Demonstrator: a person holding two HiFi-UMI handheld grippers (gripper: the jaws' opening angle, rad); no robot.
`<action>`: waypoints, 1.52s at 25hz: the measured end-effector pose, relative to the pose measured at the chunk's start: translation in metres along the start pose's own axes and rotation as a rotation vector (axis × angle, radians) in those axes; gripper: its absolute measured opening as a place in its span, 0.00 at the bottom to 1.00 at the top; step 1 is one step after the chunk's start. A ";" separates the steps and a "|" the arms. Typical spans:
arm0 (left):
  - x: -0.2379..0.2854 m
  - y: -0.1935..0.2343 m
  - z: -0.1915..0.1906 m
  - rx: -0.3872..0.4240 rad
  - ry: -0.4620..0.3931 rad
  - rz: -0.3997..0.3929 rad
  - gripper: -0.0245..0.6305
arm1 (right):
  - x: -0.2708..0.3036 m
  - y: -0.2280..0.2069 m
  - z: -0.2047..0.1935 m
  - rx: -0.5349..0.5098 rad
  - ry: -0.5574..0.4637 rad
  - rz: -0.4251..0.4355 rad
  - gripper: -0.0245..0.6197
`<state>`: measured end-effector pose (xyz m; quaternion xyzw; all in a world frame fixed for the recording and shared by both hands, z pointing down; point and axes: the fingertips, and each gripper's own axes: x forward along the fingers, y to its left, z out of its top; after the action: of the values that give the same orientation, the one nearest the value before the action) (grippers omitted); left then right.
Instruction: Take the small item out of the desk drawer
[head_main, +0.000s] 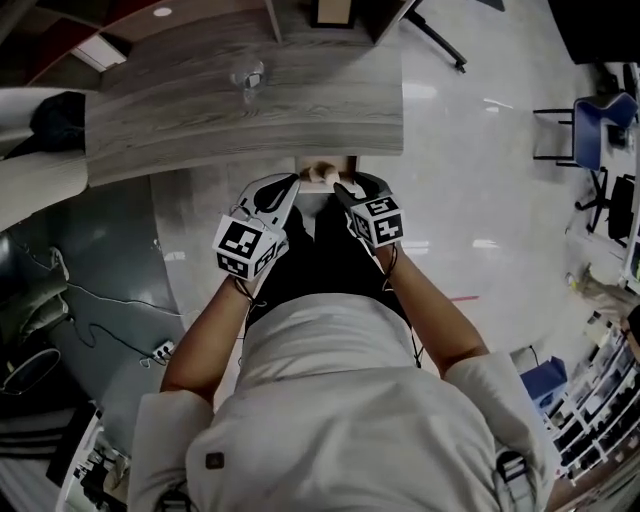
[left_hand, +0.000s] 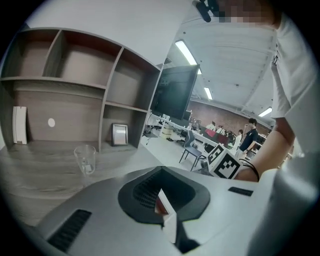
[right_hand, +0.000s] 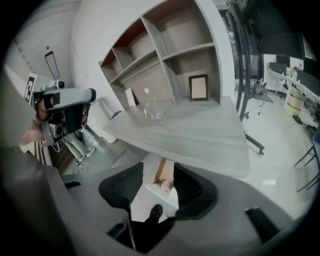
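Black right fingers (right_hand: 120, 189) spread wide, empty; left fingers (left_hand: 142, 192) pressed together.

A grey wood-grain table (head_main: 300, 110) stands on a glossy pale floor (head_main: 470, 200), with an open grey shelf unit (left_hand: 75, 75) rising along its far edge, a blue chair (head_main: 598, 122) well off to its right, and long ceiling strip lights (left_hand: 186, 52) glowing beyond it.
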<state>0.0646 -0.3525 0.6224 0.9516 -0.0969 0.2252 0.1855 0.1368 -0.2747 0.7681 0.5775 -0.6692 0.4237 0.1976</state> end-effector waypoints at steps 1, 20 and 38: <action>0.004 0.003 -0.007 -0.006 0.010 0.000 0.06 | 0.010 -0.003 -0.009 -0.003 0.025 0.001 0.36; 0.076 0.043 -0.134 -0.144 0.175 0.032 0.06 | 0.129 -0.037 -0.107 0.035 0.248 -0.005 0.42; 0.091 0.069 -0.186 -0.181 0.221 0.057 0.06 | 0.195 -0.051 -0.146 0.015 0.372 -0.041 0.44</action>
<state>0.0528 -0.3512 0.8404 0.8972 -0.1228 0.3240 0.2737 0.1021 -0.2749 1.0147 0.5044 -0.6061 0.5240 0.3221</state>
